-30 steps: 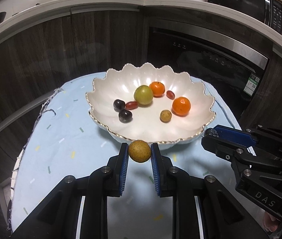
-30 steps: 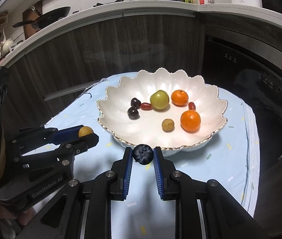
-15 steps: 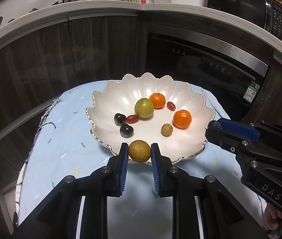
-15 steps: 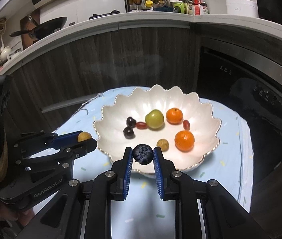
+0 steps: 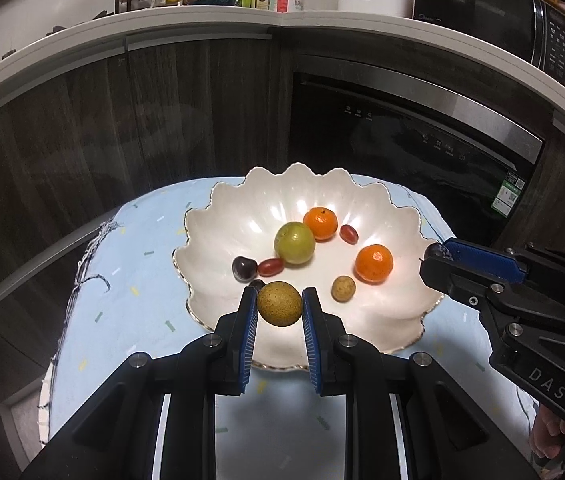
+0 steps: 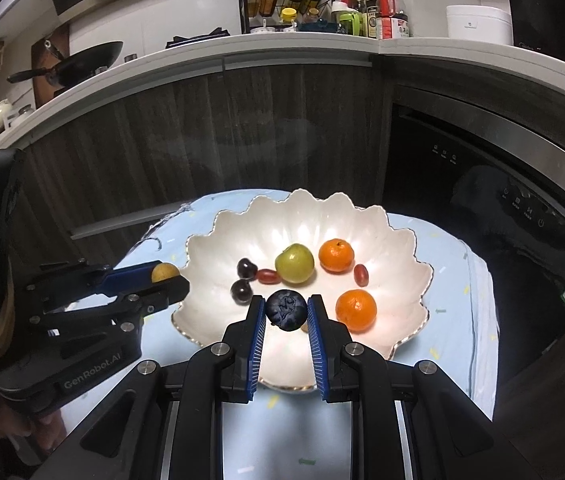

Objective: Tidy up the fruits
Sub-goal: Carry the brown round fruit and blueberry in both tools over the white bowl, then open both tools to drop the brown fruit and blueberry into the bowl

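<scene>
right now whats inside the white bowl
In the white bowl: two oranges, a green fruit, cherries, grape tomatoes, a small brown fruit. Grippers hide part.

Dark wood cabinets [image 5: 186, 128], white counter [image 5: 242, 20], dishwasher [image 5: 402, 148].

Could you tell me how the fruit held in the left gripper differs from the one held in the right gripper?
The brown fruit is tan, speckled and smooth; the blueberry is dark blue with a puckered crown. The brown fruit looks slightly larger than the blueberry. Both are round, each clamped between blue-padded jaws above the white bowl.
</scene>
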A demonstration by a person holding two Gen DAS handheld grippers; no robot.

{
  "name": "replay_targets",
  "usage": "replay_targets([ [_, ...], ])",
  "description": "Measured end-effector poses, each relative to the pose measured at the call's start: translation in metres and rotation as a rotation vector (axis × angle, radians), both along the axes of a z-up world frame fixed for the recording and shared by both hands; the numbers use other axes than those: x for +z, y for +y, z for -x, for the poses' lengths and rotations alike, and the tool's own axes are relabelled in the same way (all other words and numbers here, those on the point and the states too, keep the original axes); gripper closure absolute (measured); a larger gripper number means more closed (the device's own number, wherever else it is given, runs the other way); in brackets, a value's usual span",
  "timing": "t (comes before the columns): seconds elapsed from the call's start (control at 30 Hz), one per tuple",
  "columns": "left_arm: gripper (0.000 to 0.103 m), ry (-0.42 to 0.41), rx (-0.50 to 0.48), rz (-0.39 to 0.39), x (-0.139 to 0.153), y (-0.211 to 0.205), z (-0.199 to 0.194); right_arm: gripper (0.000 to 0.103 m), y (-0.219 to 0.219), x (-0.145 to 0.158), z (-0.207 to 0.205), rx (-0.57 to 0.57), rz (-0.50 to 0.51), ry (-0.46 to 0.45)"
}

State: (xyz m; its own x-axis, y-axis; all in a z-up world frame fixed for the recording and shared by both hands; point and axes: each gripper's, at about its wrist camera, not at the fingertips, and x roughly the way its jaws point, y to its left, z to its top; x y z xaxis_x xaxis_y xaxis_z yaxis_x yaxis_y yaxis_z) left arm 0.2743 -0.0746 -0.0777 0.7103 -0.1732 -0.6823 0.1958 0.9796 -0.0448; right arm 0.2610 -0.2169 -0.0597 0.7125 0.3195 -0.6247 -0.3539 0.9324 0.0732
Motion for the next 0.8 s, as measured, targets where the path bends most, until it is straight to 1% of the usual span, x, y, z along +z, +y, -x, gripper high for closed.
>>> replay_targets([
  [0.4, 0.08, 0.044, 0.009, 0.012, -0.017, 0.012, -0.023, 0.08, 0.007, -0.012, -0.022, -0.029, 0.01, 0.035],
  [0.63, 0.08, 0.081, 0.01, 0.019, -0.029, 0.013, -0.03, 0.08, 0.01, -0.021, -0.032, -0.043, 0.039, 0.062],
  [0.8, 0.079, 0.082, 0.002, 0.014, -0.032, 0.011, -0.034, 0.08, 0.006, -0.027, -0.037, -0.068, 0.049, 0.084],
])
